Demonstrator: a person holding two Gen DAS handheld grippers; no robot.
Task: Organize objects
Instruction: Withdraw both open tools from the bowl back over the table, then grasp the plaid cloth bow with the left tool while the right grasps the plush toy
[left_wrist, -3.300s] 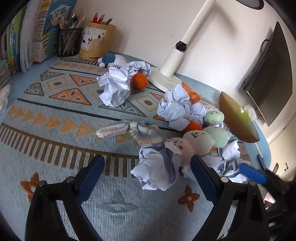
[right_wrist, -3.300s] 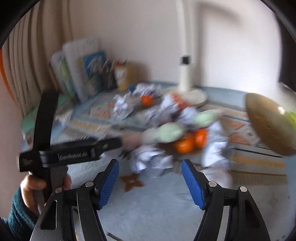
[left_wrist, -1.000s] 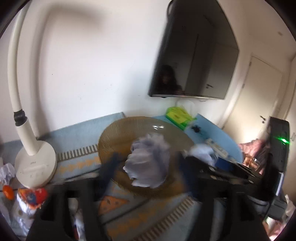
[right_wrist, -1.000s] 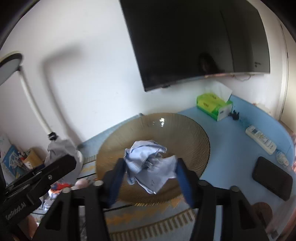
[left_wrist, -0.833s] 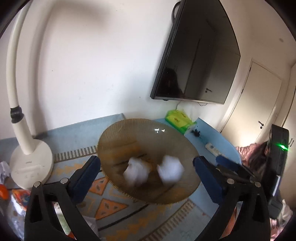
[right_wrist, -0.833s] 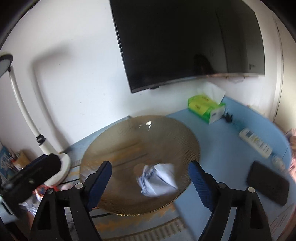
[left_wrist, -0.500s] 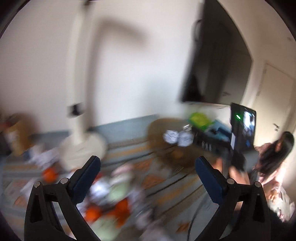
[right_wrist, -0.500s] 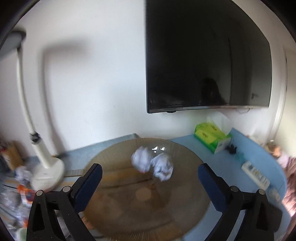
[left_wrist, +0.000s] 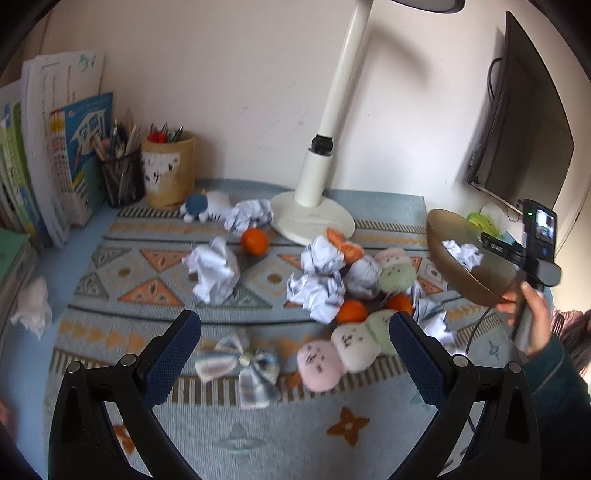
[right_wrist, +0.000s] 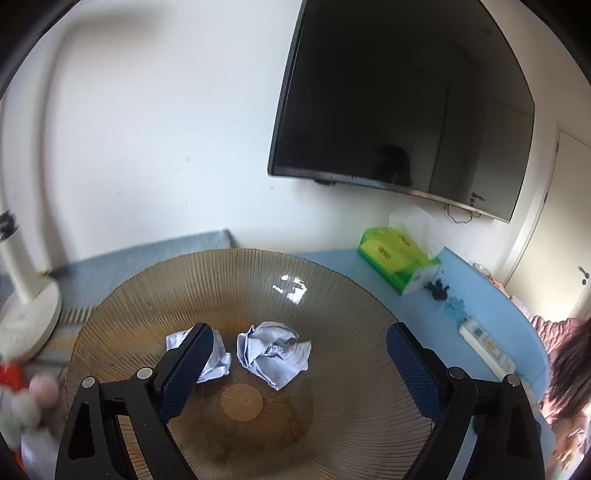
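My left gripper (left_wrist: 293, 354) is open and empty above the patterned mat (left_wrist: 110, 288). Before it lie crumpled paper balls (left_wrist: 212, 271), oranges (left_wrist: 255, 240), a pink, white and green plush (left_wrist: 343, 350) and a fabric bow (left_wrist: 236, 363). The amber glass bowl (left_wrist: 465, 266) stands at the right with paper in it. My right gripper (right_wrist: 299, 373) is open and empty over that bowl (right_wrist: 332, 306). Two crumpled paper balls (right_wrist: 275, 352) lie in it; the left one (right_wrist: 219, 356) is partly hidden behind a finger.
A white desk lamp (left_wrist: 314, 218) stands at the back of the mat. Pen holders (left_wrist: 168, 170) and books (left_wrist: 55, 147) line the back left. A green tissue box (right_wrist: 399, 258), a remote (right_wrist: 485, 345) and a wall TV (right_wrist: 402, 103) are beyond the bowl.
Both grippers let their paper balls drop into the bowl and opened. My left gripper then swung back left to face the mat. My right gripper stays over the bowl.
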